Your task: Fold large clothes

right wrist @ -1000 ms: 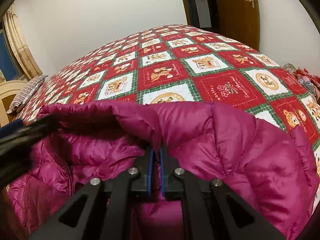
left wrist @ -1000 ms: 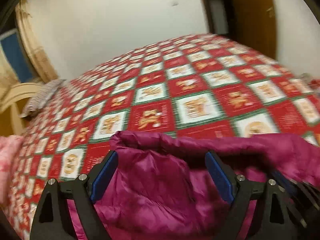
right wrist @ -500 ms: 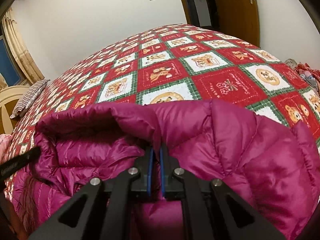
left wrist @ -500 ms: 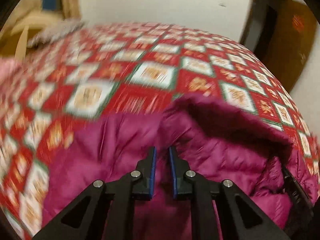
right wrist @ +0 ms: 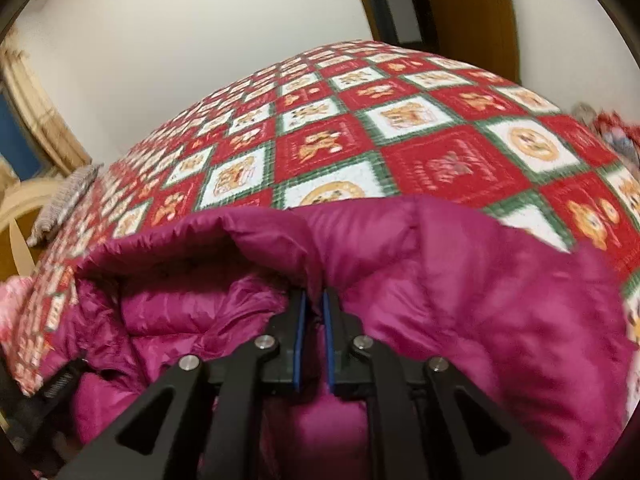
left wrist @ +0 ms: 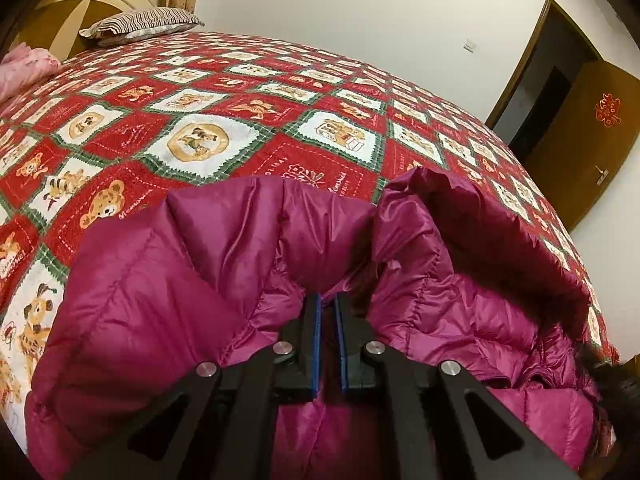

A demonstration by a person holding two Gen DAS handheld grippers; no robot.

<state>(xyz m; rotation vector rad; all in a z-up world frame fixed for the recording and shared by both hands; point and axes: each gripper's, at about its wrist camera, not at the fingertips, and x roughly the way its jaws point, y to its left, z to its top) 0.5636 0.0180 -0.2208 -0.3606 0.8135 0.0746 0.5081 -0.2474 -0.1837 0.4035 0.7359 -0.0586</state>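
Note:
A magenta quilted puffer jacket lies at the near edge of the bed, hood standing up. My left gripper is shut on the jacket's fabric near the left side of the hood. In the right wrist view the jacket fills the lower frame. My right gripper is shut on its fabric at the right side of the hood. The left gripper's body shows dark at the lower left of the right wrist view.
The bed carries a red, white and green patchwork cover with bear prints. A striped pillow and pink fabric lie near the headboard. A wooden door stands at the right. Clothes lie at the bed's right edge.
My left gripper went from open to shut on the jacket beside the hood, and its view swung toward the headboard. The right gripper stayed shut and shifted slightly.

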